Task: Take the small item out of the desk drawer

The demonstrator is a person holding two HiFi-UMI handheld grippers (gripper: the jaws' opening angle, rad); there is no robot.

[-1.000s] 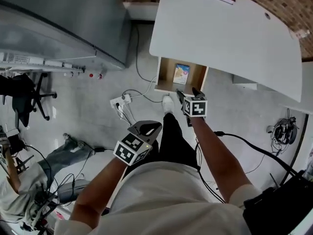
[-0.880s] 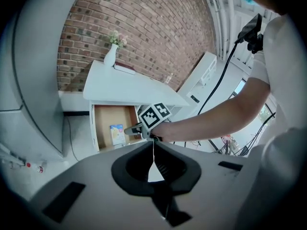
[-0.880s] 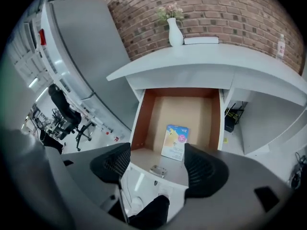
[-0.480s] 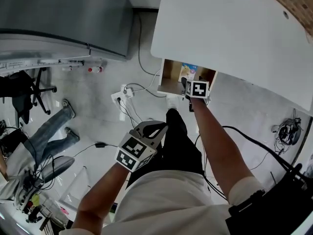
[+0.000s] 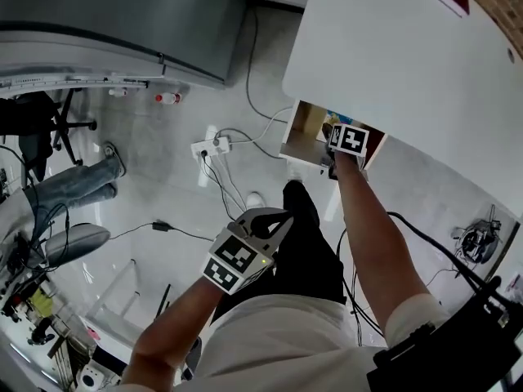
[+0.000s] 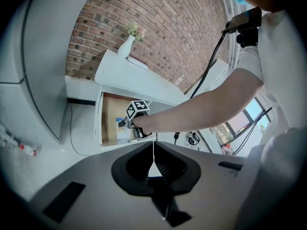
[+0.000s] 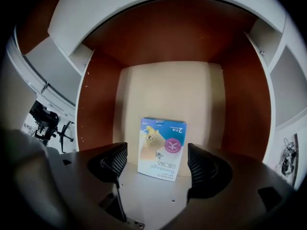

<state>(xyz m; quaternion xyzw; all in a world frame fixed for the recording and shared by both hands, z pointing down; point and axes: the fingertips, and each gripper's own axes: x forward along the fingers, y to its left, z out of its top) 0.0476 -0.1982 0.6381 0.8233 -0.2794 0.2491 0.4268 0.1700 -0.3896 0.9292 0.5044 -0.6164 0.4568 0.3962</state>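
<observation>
The wooden desk drawer (image 5: 304, 133) stands pulled out under the white desk (image 5: 409, 64). A small blue and white box (image 7: 161, 148) lies flat on the drawer floor (image 7: 168, 92). My right gripper (image 7: 157, 164) reaches into the drawer; its jaws are opening and stand either side of the box's near end without touching it. In the head view its marker cube (image 5: 352, 140) covers most of the box. My left gripper (image 5: 260, 223) hangs low near the person's waist, its jaws shut on nothing, well away from the drawer.
Brown drawer walls (image 7: 98, 99) close in both sides of the box. On the floor lie a power strip (image 5: 211, 148), cables and a bottle (image 5: 167, 98). A grey cabinet (image 5: 122, 23) stands to the left, and another person's legs (image 5: 73, 186) are nearby.
My right gripper has moved forward from the drawer's front edge into the drawer, over the box. The left gripper has stayed low near the body.
</observation>
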